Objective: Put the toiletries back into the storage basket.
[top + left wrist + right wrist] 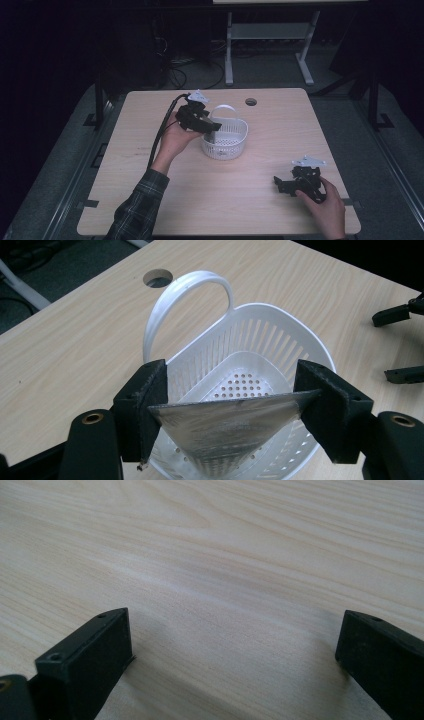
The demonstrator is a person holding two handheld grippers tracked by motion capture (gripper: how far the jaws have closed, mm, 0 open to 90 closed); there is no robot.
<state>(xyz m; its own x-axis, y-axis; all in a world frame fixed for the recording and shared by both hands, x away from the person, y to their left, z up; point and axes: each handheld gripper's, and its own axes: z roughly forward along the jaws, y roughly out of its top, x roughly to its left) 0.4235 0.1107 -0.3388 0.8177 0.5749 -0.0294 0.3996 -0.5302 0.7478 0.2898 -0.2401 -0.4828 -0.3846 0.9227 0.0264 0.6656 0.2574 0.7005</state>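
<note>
High view: left gripper jaws clamped on a thin, stiff-looking grey triangular sheet over the white basket mid-tabletop; likely light, slippery, best gripped by its edges. Right gripper rests with jaws apart.

white slotted plastic basket with its hoop handle up sits mid-table, and a flat grey triangular metal piece hangs point-down over its near rim
</note>
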